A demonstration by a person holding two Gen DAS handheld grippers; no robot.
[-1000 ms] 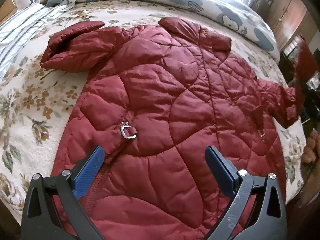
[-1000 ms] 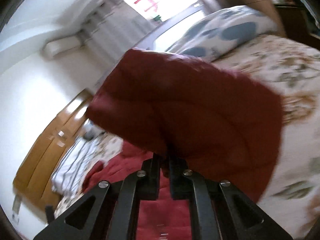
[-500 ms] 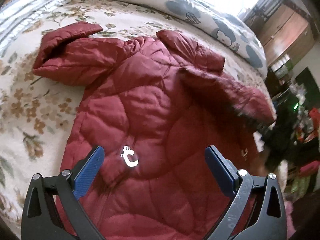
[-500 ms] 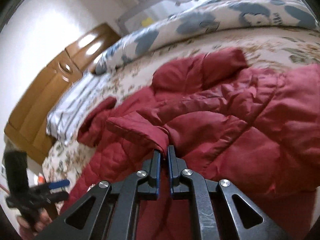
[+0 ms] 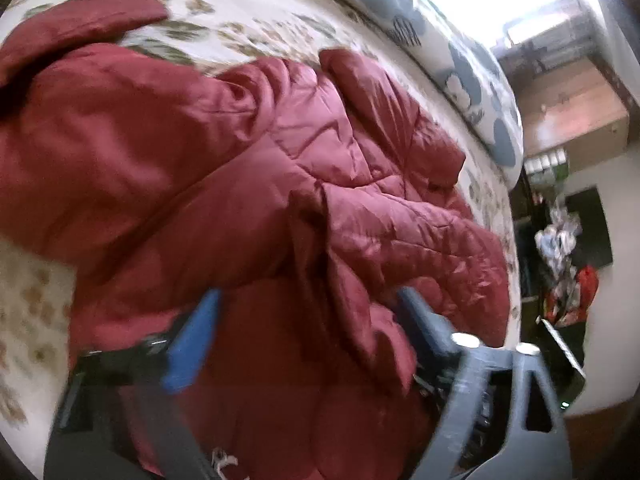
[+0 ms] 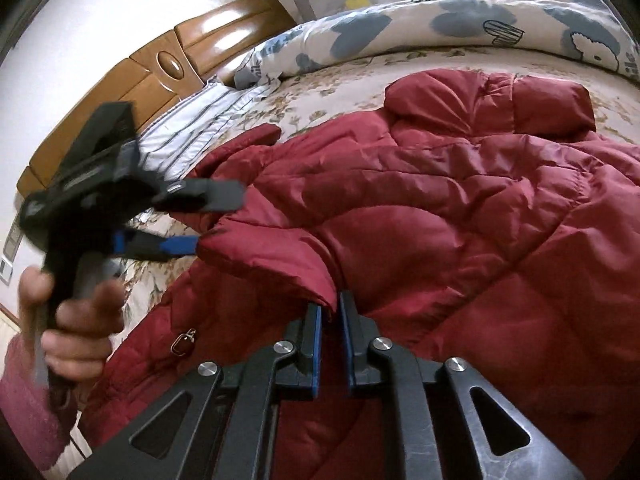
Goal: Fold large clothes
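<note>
A dark red quilted coat [image 5: 200, 184] [image 6: 460, 220] lies spread on the bed. Its right sleeve [image 5: 400, 236] [image 6: 288, 248] is folded across the body. My right gripper [image 6: 330, 312] sits at the sleeve's cuff edge. Its jaws are opening, and a narrow gap shows with the cuff tip still between the pads. My left gripper [image 5: 304, 320] [image 6: 220, 220] hovers low over the same cuff, held by a person's hand [image 6: 76, 308]. Its jaws are closing, wide apart, with the cuff fold between them and not pinched. A metal clasp [image 6: 182, 342] shows on the coat's front.
The bed has a floral cover [image 6: 328, 80]. A blue-patterned duvet [image 6: 440, 28] and a striped pillow [image 6: 200, 120] lie along its far side, before a wooden headboard [image 6: 160, 64]. Right of the bed stand a wooden cabinet [image 5: 568, 112] and clutter [image 5: 560, 248].
The right gripper carried the sleeve down across the coat and its jaws have parted slightly. The left gripper swung over toward the folded cuff and its jaws have narrowed.
</note>
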